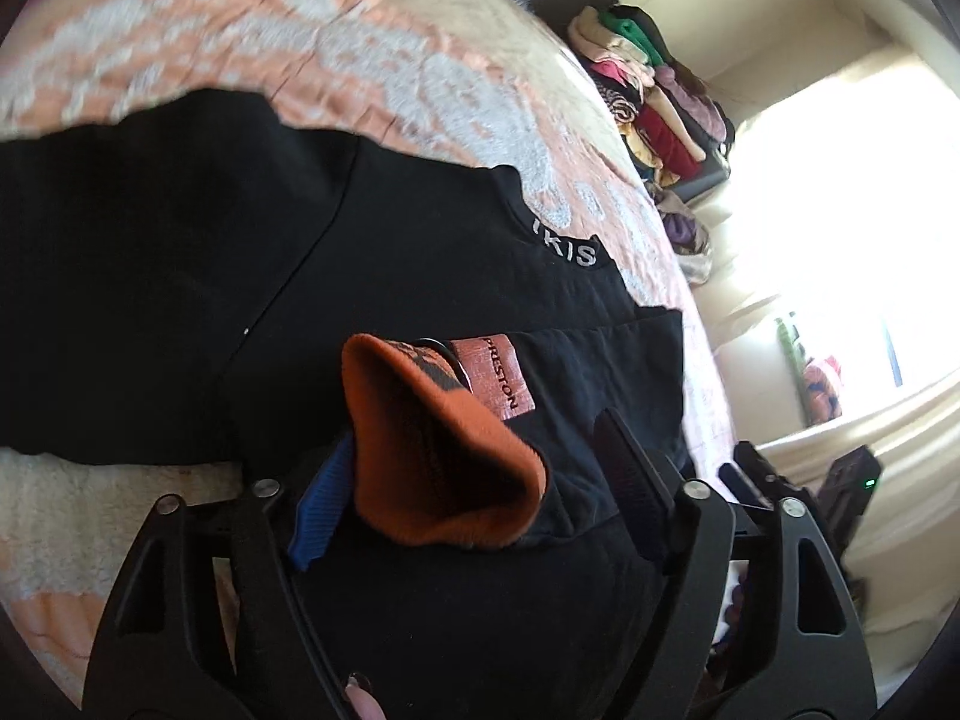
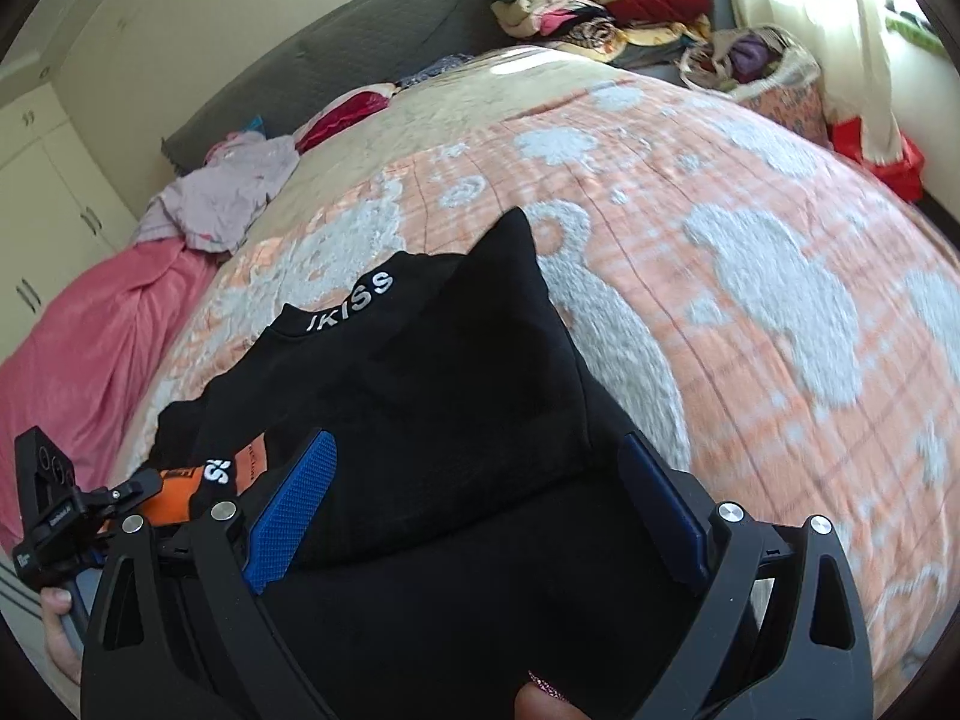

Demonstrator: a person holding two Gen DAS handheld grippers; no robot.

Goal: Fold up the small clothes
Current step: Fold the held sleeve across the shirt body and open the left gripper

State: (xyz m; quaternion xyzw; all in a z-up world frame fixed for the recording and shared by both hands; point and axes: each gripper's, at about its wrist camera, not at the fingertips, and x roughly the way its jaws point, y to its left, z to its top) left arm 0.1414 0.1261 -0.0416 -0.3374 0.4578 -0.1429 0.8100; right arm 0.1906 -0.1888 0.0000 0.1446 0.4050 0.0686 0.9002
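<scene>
Both tongs, left (image 1: 474,456) and right (image 2: 480,492), gape, gripping nothing, over my black top (image 2: 420,372), so the fold rests on the bed (image 2: 750,240).

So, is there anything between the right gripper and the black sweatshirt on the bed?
Nothing visible: the black sweatshirt lies directly between the spread blue pads of the right gripper.
</scene>
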